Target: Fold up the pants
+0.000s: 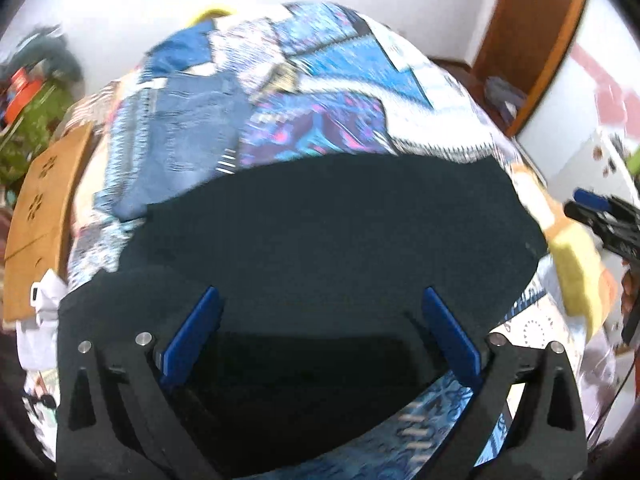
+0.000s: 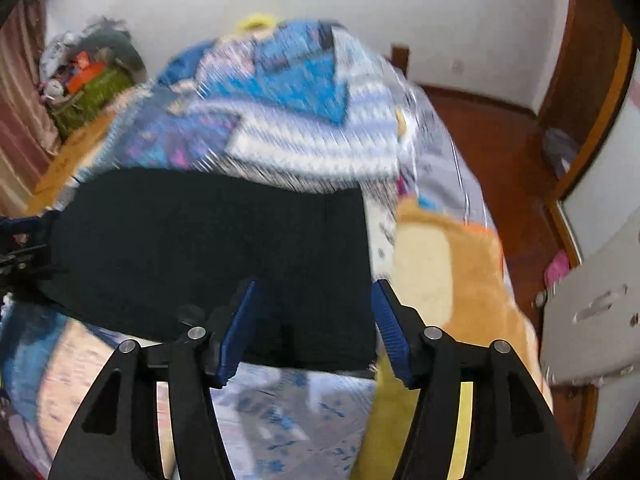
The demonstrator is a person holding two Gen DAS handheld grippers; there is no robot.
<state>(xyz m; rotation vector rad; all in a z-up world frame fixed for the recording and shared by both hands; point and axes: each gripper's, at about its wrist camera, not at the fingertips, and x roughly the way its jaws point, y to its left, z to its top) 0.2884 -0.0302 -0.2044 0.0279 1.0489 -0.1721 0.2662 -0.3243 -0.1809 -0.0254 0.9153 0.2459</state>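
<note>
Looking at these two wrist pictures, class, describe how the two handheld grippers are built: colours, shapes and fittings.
Both match. The left gripper has two angular matte black arms with triangular cut-outs, round silver pivot pins, and flat blue fingers. The right gripper has the same black frame and pins; its blue fingers show ribbed faces. No sleeves or hands show.

Left gripper (image 1: 320, 300) and right gripper (image 2: 314, 292), black angular frames, silver round screws, ribbed blue pads

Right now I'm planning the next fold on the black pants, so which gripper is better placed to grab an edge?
Probably the right gripper: its open jaws straddle the black pants at their corner. The left gripper, also open, hangs over mid-cloth.
</note>
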